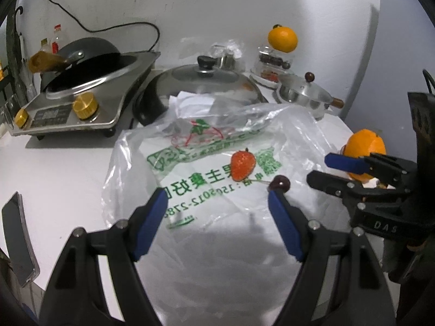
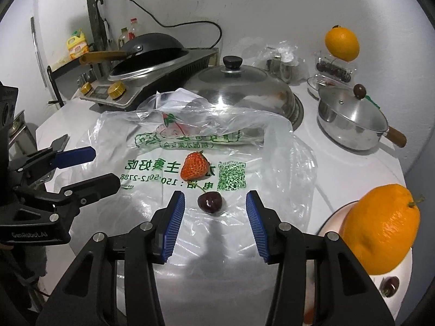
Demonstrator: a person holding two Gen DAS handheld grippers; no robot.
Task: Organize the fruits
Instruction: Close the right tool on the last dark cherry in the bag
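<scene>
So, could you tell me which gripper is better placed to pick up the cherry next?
Probably the right gripper: its open fingers point at the cherry, which lies just ahead between the tips on the plastic bag. The left gripper, also open, has it off by one fingertip.

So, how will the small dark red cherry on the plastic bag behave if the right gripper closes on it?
The small dark red cherry looks round and glossy, so it may roll or slip. It probably bruises easily. The thin clear plastic bag beneath may slide too.
</scene>
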